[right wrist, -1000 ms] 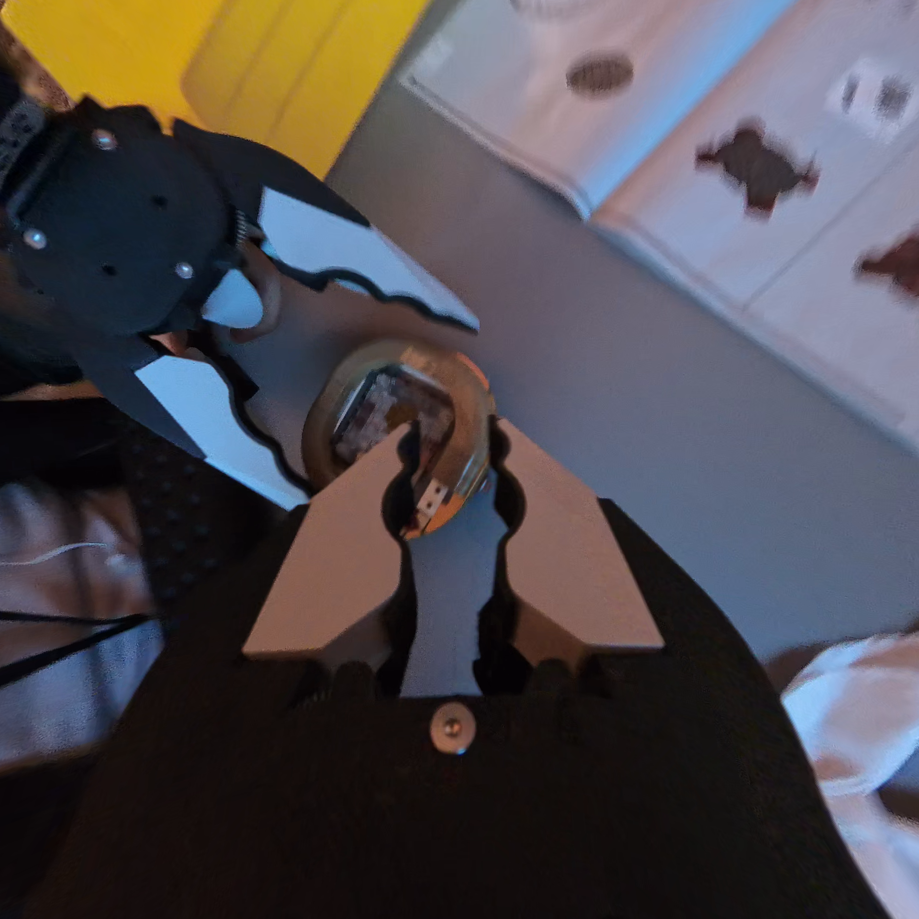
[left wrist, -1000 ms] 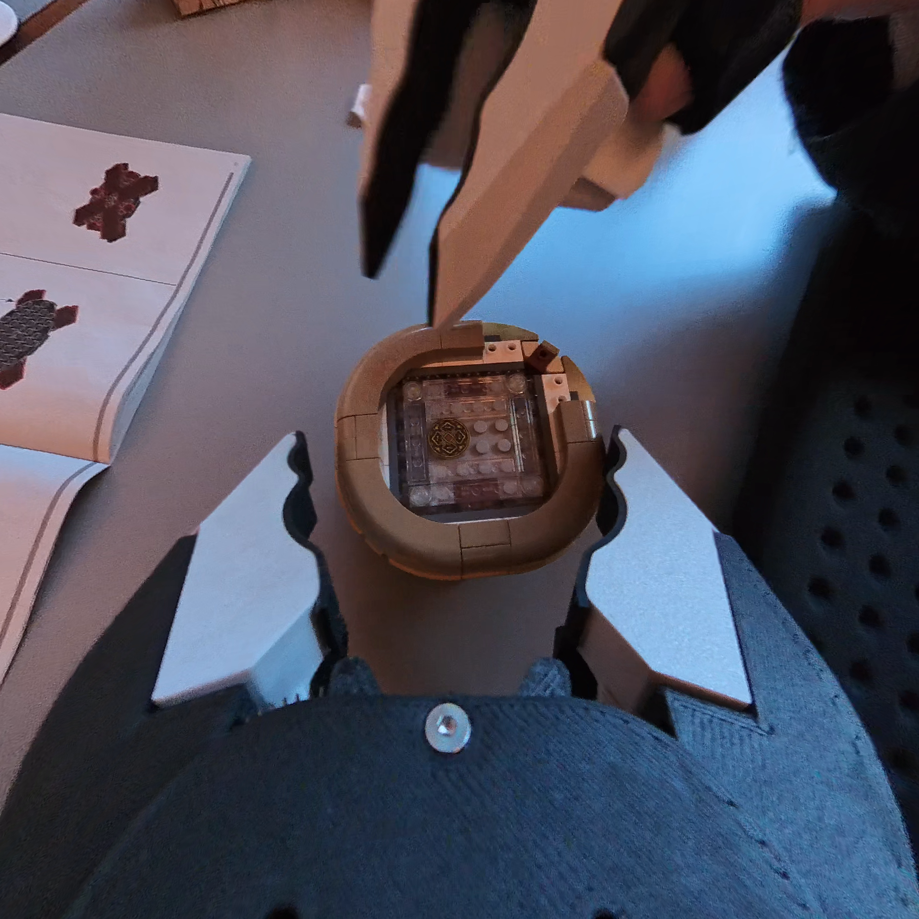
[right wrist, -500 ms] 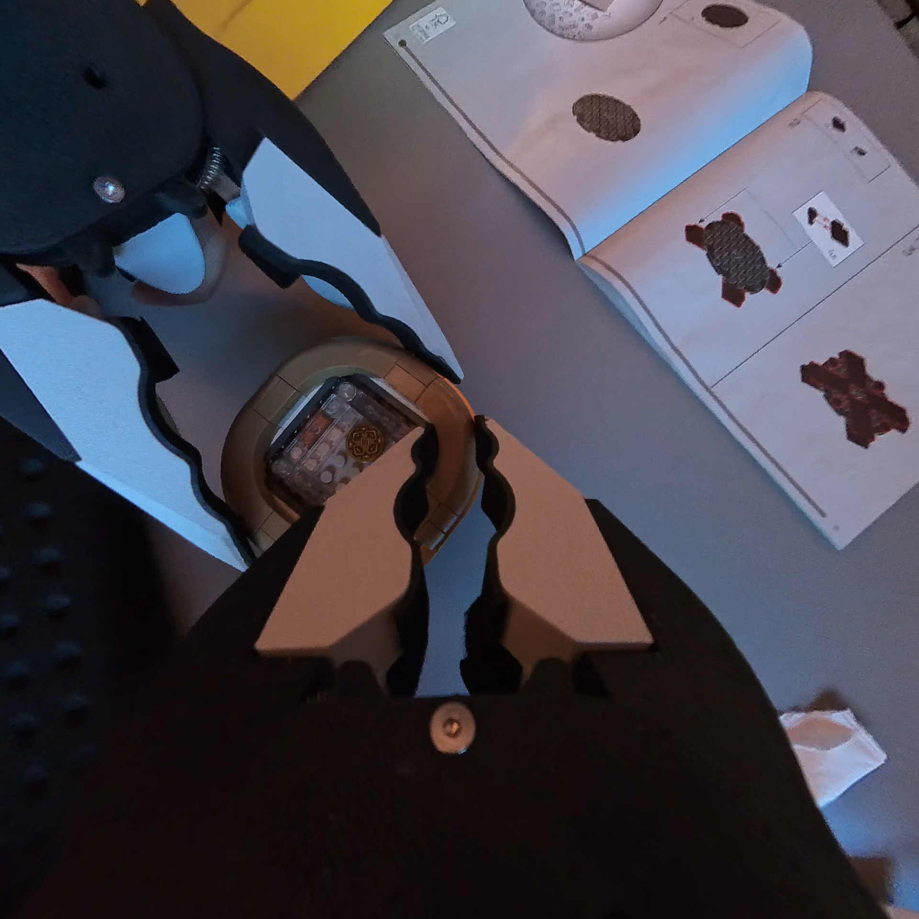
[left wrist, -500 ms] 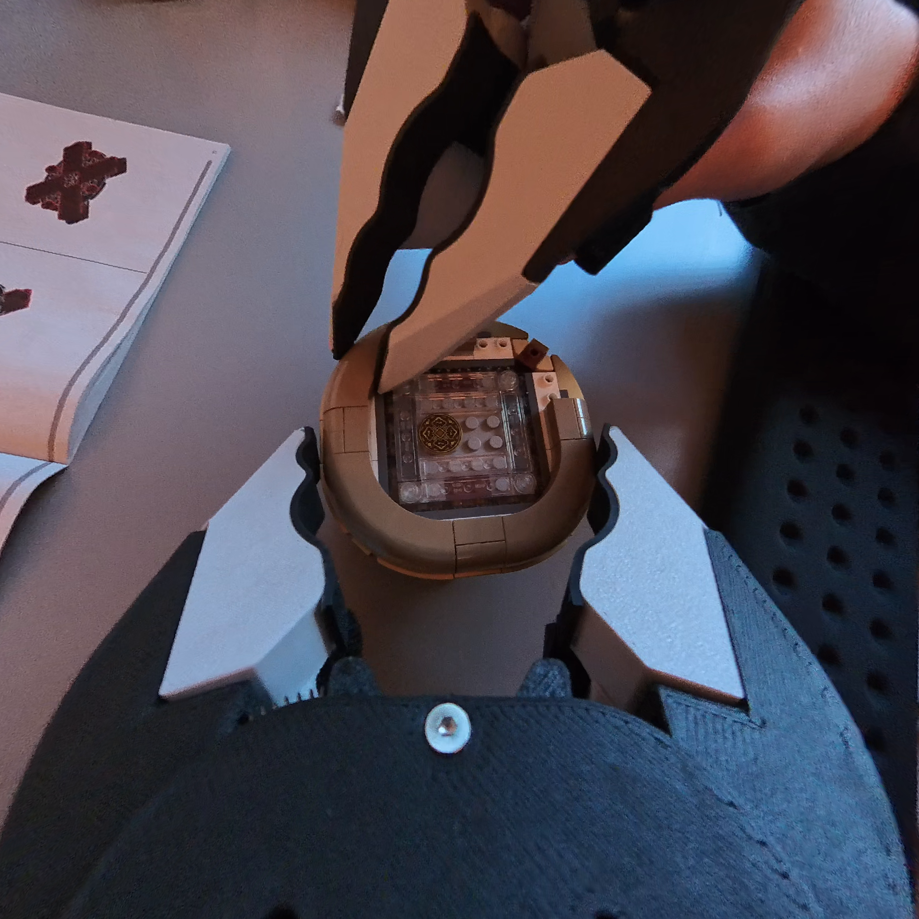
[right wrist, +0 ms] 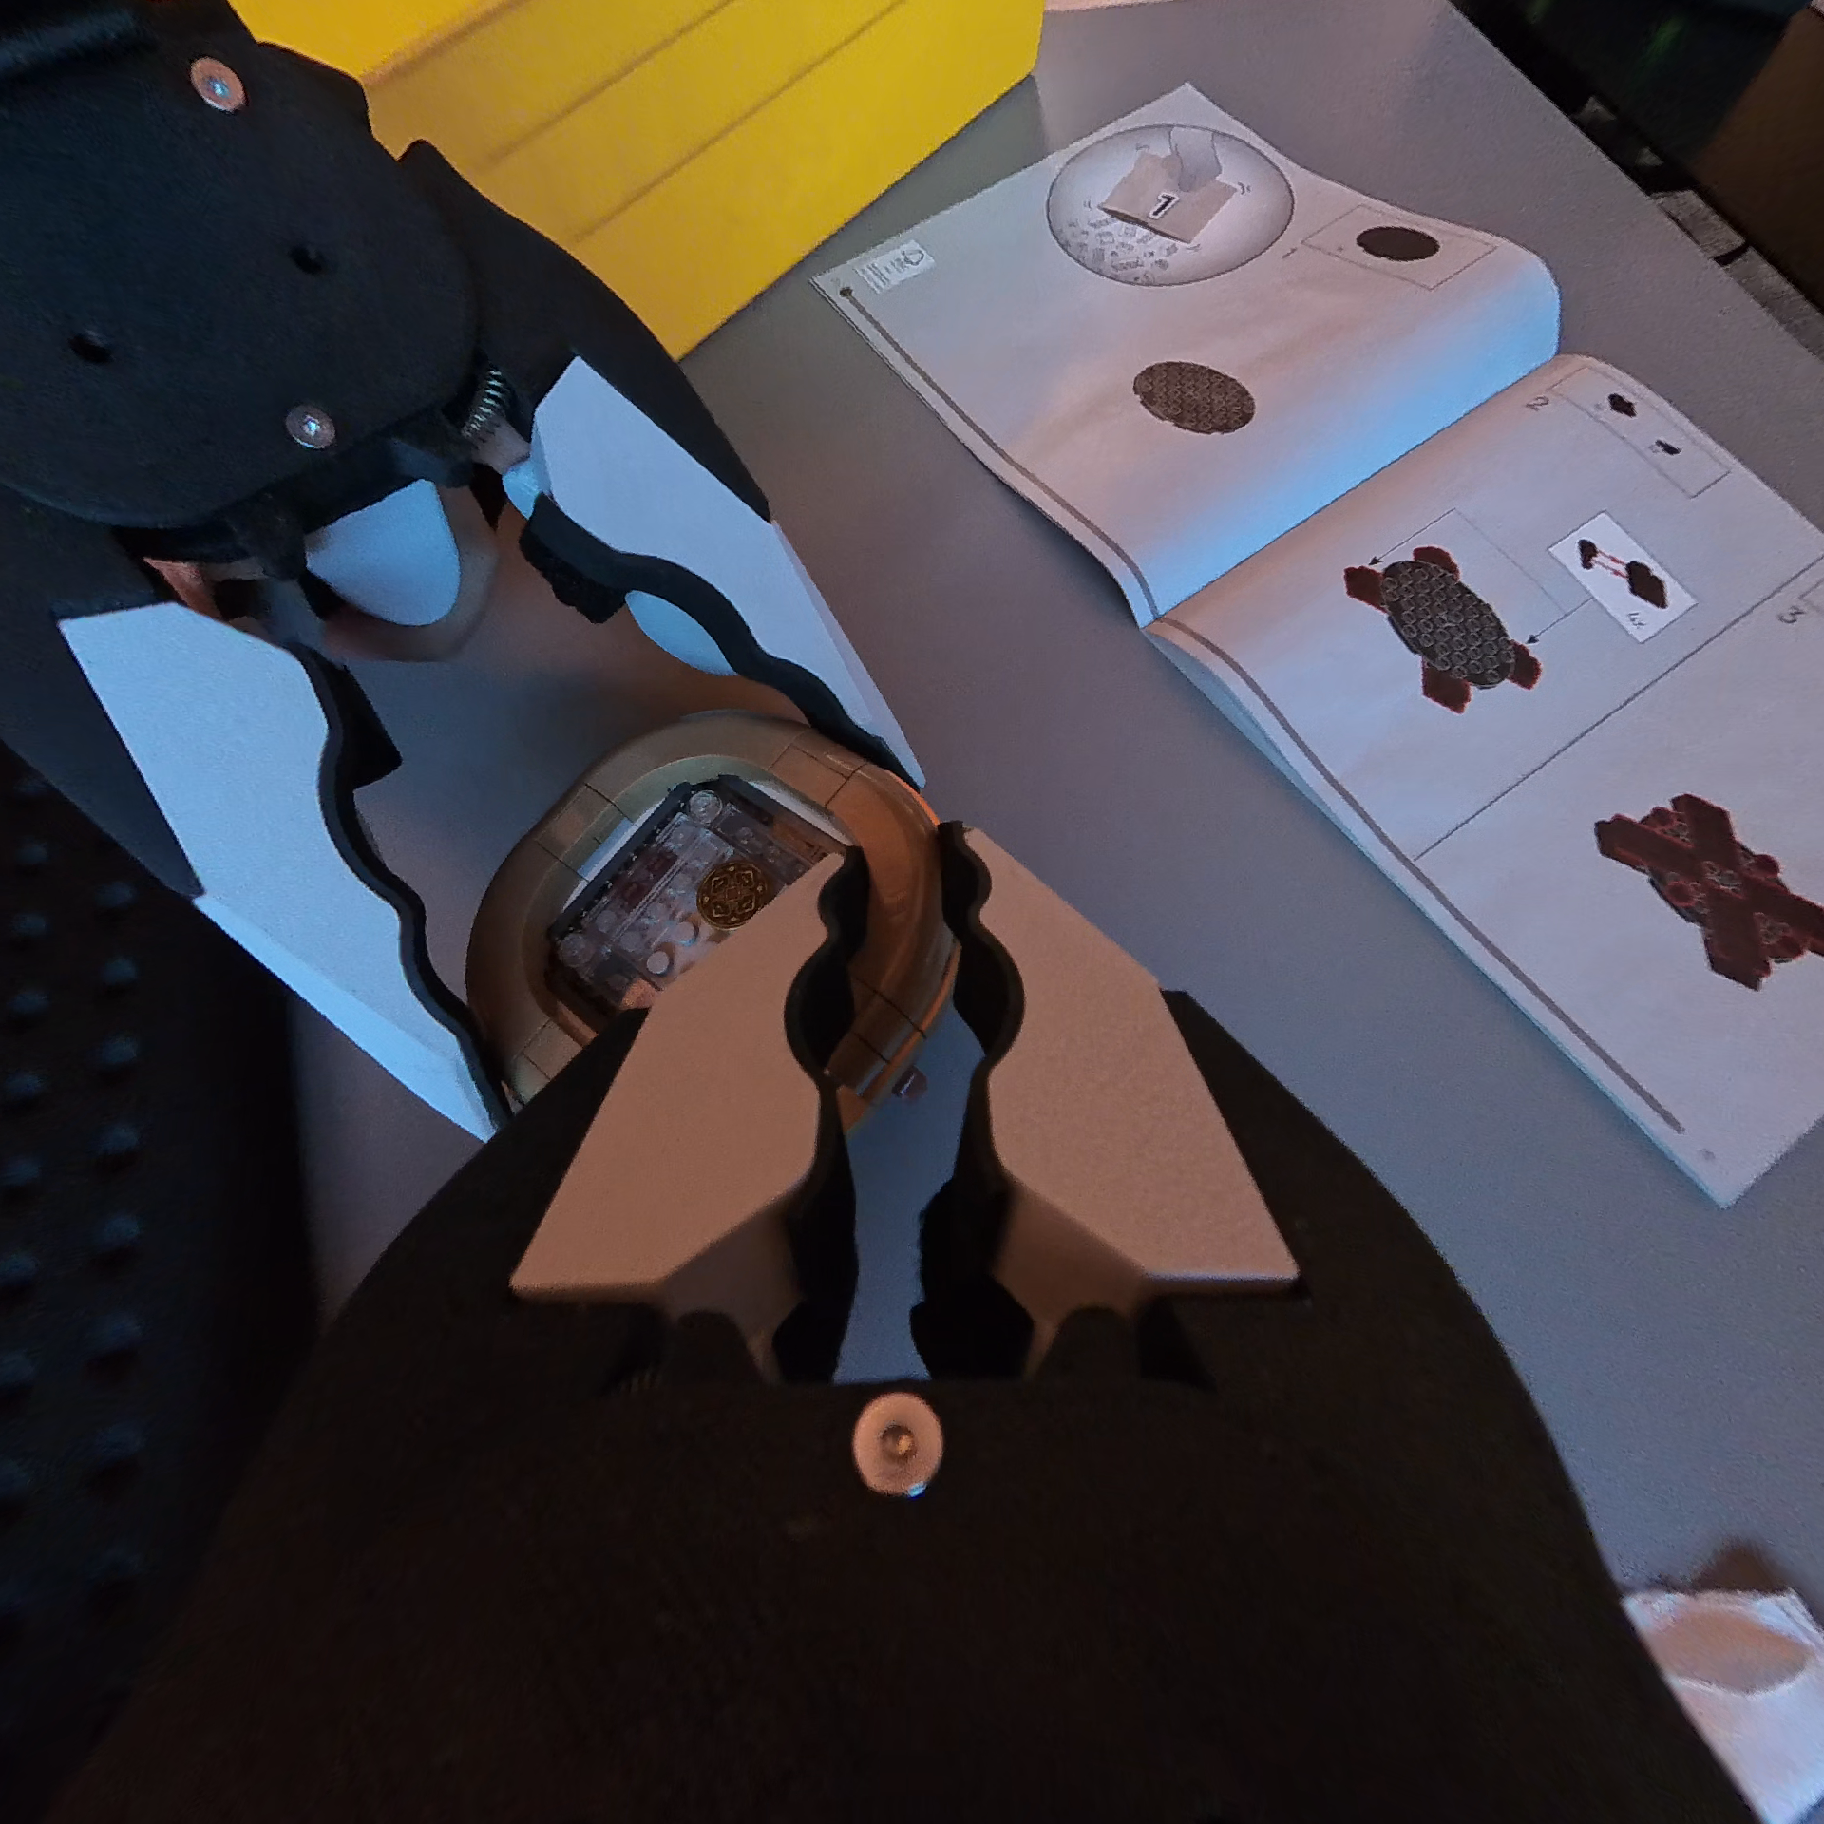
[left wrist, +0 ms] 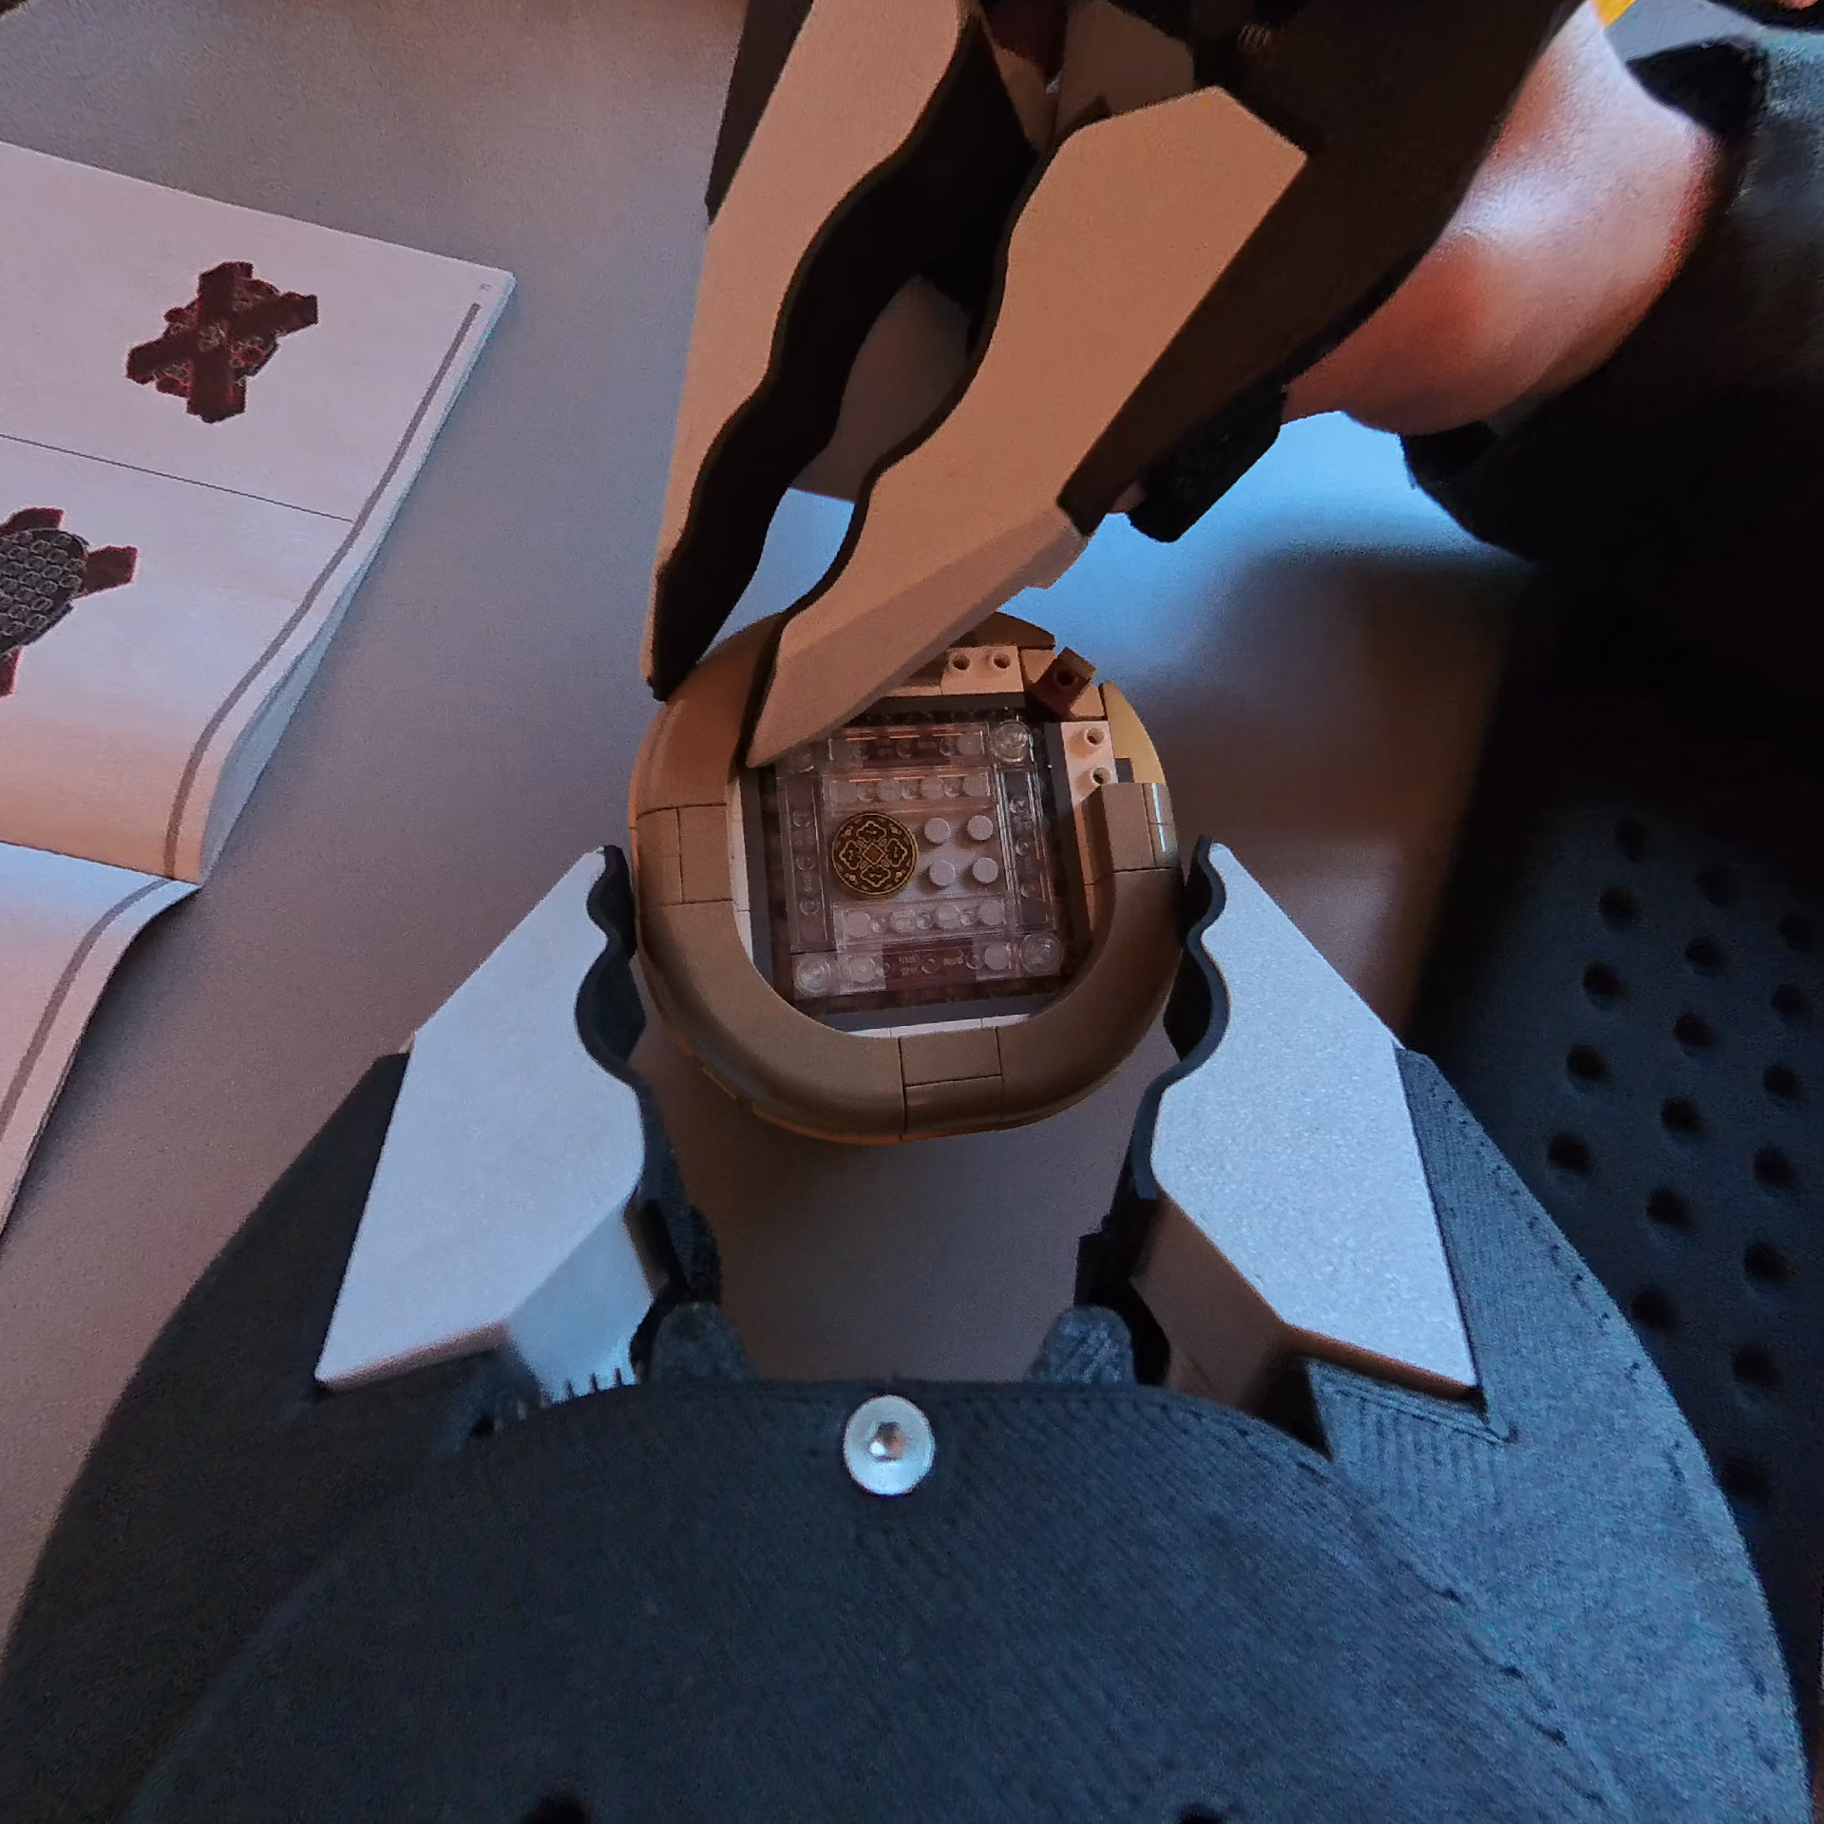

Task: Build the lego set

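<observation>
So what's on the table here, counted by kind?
Round tan lego build: 1
Open instruction booklet: 1
Yellow box: 1
Grippers: 2, left gripper, right gripper
Crumpled white paper: 1
Total: 6

Right tongs (right wrist: 903, 869) astride lego rim (right wrist: 893, 938) — manual (right wrist: 1382, 612) beside.

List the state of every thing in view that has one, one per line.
Left gripper: shut on round lego model, gripping its sides.
Right gripper: nearly closed, straddling the tan ring.
Round lego model: unfinished, ring gapped at one corner.
Instruction booklet: open, flat on table.
</observation>
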`<move>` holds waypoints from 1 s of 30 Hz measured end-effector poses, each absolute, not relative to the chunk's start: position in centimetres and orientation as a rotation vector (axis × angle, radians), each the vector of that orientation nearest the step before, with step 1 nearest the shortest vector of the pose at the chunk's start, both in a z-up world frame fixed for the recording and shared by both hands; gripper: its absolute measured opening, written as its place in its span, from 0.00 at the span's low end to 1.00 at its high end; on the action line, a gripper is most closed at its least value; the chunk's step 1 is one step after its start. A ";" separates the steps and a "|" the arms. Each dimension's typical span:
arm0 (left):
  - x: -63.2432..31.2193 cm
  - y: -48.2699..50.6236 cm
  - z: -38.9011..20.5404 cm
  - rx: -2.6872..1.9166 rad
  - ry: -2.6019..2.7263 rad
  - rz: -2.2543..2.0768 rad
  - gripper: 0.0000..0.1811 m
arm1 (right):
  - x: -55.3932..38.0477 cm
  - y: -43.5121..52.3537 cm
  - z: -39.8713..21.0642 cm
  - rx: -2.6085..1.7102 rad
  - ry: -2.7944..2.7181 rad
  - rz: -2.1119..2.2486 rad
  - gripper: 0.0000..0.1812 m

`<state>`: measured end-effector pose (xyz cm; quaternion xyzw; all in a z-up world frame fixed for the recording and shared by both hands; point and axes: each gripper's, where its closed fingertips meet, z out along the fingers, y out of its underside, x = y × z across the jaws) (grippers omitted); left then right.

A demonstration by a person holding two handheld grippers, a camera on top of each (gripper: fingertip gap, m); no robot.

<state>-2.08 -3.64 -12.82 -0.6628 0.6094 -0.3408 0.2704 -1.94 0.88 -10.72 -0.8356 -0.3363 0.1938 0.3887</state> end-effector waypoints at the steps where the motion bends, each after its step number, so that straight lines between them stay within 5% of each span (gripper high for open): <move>1: -2.1 -3.6 -12.8 -1.789 1.641 -0.920 0.61 | -1.9 0.9 -10.8 -2.124 -0.848 0.514 0.07; 30: -1.9 -3.5 -13.1 -1.799 1.644 -0.903 0.61 | -1.8 0.9 -11.7 -2.108 -0.936 0.548 0.10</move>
